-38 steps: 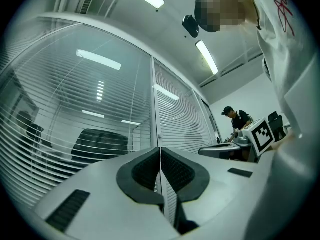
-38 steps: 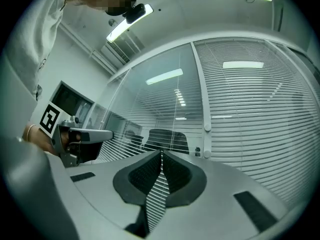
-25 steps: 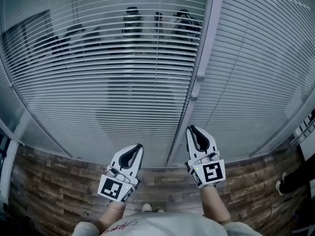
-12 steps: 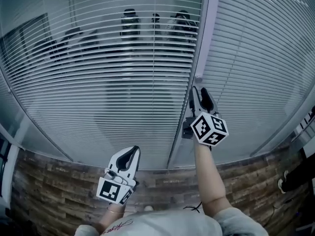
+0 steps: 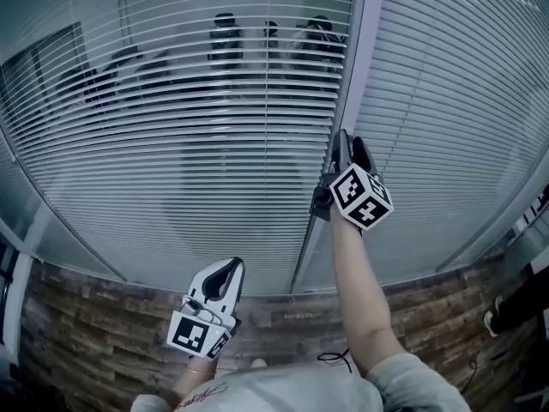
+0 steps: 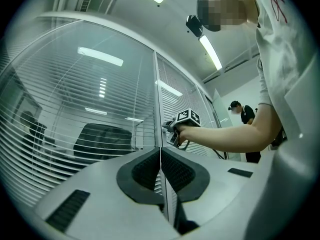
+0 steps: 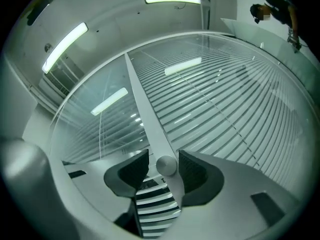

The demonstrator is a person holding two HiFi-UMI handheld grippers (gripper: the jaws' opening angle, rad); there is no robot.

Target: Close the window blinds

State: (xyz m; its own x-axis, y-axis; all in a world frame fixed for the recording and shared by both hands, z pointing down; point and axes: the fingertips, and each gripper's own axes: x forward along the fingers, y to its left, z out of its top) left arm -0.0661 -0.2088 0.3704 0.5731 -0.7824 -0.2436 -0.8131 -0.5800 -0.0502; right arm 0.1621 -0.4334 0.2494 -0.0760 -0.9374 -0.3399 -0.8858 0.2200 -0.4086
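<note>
Two glass panes filled the wall, each with blinds (image 5: 171, 170) behind it. The left pane's slats stood open enough for dark chairs (image 5: 227, 37) to show through; the right pane's blinds (image 5: 455, 127) looked paler and let little show. A pale post (image 5: 360, 50) ran up between the panes, and a wood-look floor (image 5: 86, 333) lay along the wall's bottom edge.

The person's right arm (image 5: 352, 290) reached up along the post, with the right gripper (image 5: 347, 144) held against it at about mid-height. Its jaws had just been opening and stood apart, one on each side of a small round knob (image 7: 166, 165) fixed on the post. The knob sat between the pads, nearer one pad, with a clear gap to the other, so nothing was clamped.

The left gripper (image 5: 227, 269) hung low near the wall's bottom edge, left of the post and well apart from the right one. Its jaws were pressed together with nothing between them.
</note>
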